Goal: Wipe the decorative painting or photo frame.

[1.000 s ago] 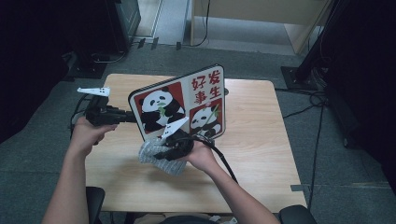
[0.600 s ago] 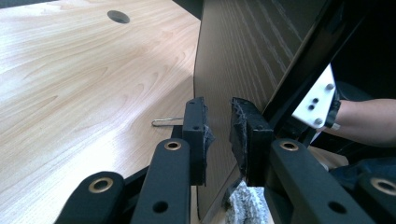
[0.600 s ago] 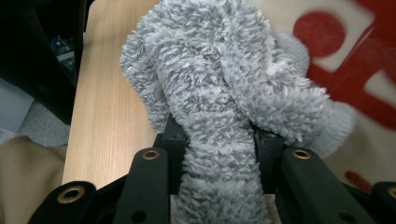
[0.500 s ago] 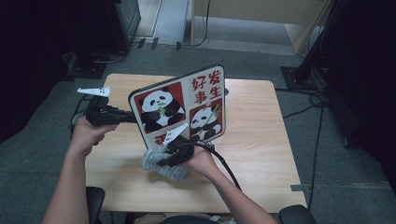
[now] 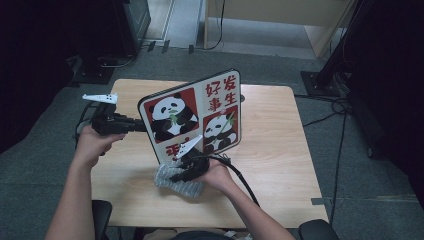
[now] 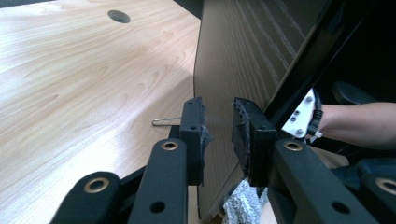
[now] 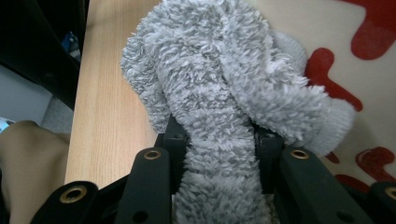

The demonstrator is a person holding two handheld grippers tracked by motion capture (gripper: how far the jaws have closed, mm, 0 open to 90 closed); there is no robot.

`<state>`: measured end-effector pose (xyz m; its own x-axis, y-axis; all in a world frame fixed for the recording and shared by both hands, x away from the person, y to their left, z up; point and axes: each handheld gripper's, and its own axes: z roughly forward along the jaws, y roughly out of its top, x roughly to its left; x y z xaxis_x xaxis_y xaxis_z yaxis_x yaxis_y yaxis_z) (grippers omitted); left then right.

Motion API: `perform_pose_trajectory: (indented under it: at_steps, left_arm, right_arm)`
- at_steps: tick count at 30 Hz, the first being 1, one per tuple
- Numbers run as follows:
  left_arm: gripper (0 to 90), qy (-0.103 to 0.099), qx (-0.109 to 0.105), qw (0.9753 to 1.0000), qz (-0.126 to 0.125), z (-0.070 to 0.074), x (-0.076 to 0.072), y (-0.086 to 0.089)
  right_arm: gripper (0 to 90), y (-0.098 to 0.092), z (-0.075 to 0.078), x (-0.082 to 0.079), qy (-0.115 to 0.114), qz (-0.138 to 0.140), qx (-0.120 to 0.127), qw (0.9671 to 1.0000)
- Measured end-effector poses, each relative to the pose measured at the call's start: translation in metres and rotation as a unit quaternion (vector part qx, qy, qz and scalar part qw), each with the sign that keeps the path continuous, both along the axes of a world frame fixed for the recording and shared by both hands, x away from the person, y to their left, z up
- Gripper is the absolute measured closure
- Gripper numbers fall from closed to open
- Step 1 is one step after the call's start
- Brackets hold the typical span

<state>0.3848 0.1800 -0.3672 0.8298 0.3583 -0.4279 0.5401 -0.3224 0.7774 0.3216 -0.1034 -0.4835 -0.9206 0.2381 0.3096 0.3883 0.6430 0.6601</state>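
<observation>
A light wooden table (image 5: pixel 280 150) stands on grey carpet in a dim room, with dark stands and cables around it. On it a rigid panda board (image 5: pixel 192 117) is propped upright and tilted; the left gripper (image 5: pixel 112 122) grasps its left edge, the jaws standing on either side of the thin panel (image 6: pixel 233 70) in the left gripper view. The right gripper (image 5: pixel 187 167) is clenched on a bunched grey fluffy cloth (image 7: pixel 224 93), which sits at the foot of the board's printed face, touching or just beside it. The cloth looks light, soft and easily compressed, so a pinch through a thick fold, as here, should hold; a grip on a loose edge might slip free. The board looks stiff, flat and light, with a smooth printed face, and is probably best steadied by its edge. Legible writing: red characters "好发事生" at upper right; the red print lower down is partly hidden.
</observation>
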Motion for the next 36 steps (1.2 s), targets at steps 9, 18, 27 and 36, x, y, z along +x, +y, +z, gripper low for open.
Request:
perform_pose_trajectory:
  at_steps: [9,18,27,36]
  left_arm:
    - [66.8,-0.006,0.011,0.9999,0.006,0.001,-0.001,0.001]
    - [60.1,-0.008,0.008,0.9998,0.016,0.002,-0.001,0.004]
    - [56.1,-0.017,0.006,0.9996,0.021,0.006,-0.002,0.008]
    - [47.6,-0.024,0.006,0.999,0.037,0.015,-0.005,0.015]
  right_arm:
    - [68.4,-0.002,0.02,-0.005,-0.006,0.004,0.011,0.9999]
    - [67.9,-0.001,0.044,-0.008,-0.008,0.009,0.02,0.9997]
    - [67.9,0.007,0.076,-0.011,-0.021,0.022,0.032,0.999]
    - [67.6,0.018,0.102,-0.013,-0.031,0.039,0.037,0.998]
